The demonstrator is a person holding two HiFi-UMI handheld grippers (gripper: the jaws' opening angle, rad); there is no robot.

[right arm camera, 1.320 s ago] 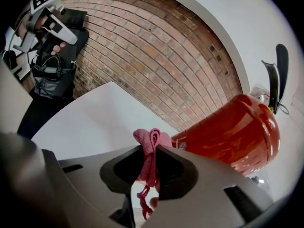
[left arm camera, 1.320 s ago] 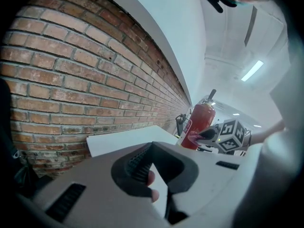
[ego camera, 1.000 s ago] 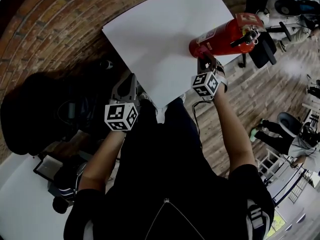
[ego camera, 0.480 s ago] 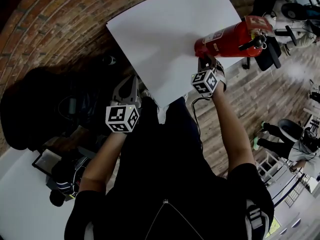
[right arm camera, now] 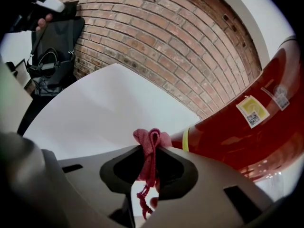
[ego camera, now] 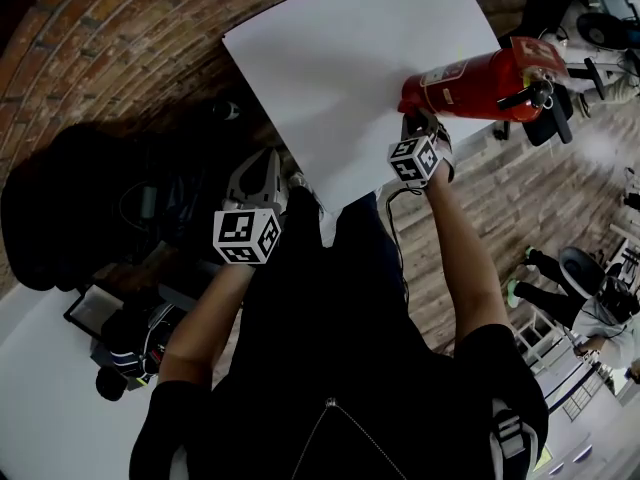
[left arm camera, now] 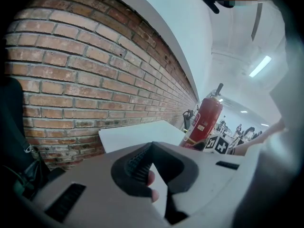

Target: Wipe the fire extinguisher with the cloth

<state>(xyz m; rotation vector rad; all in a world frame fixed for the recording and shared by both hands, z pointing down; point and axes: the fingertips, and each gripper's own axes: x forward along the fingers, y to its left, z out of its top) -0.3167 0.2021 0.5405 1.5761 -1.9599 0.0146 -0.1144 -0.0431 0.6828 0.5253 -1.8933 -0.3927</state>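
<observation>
Keeps cloth [right arm camera: 145, 164] pinched in right gripper [right arm camera: 149, 146] at fire extinguisher [ego camera: 470, 76] base, perhaps touching; barely shifts, wiping hardly begun. Holds left gripper [left arm camera: 152, 144] closed, empty.

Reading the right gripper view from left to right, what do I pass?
Black bag → cloth, pinched in the right gripper → fire extinguisher. The white table spans too much of the width to place in the order.
</observation>
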